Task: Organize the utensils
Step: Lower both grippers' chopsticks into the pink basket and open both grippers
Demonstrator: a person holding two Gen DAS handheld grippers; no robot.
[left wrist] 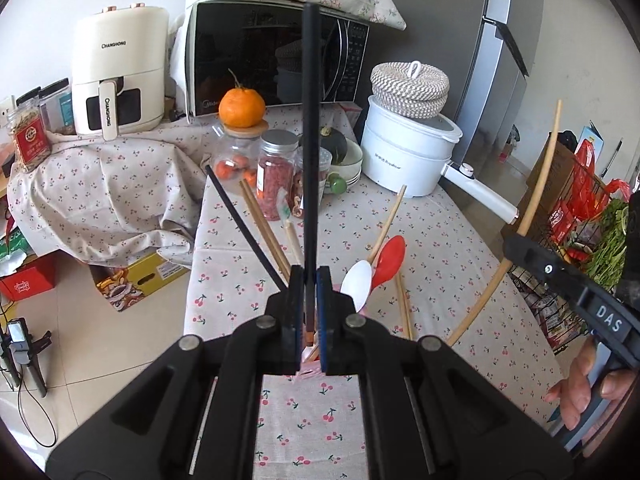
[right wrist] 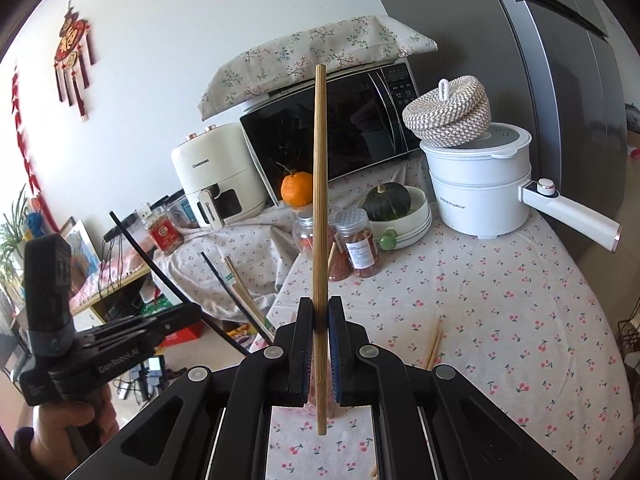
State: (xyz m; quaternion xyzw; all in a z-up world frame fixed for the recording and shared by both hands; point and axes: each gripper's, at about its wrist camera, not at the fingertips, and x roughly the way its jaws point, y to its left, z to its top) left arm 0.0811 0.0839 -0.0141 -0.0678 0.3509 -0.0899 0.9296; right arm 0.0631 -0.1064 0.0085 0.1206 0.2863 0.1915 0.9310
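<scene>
The left gripper (left wrist: 308, 300) squeezes a black chopstick (left wrist: 310, 120) near its bottom end, so it stands up over the table (left wrist: 440, 240). The right gripper (right wrist: 320, 320) pinches a wooden chopstick (right wrist: 320, 184) the same way. Both sticks look light, stiff and thin, so they could twist or slip.

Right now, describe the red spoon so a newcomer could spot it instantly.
Start at the white electric pot on the cherry-print tablecloth. Nearer the camera, beside the left gripper, utensils stand bunched together. The red spoon is the only red one, its bowl behind a white spoon.
</scene>
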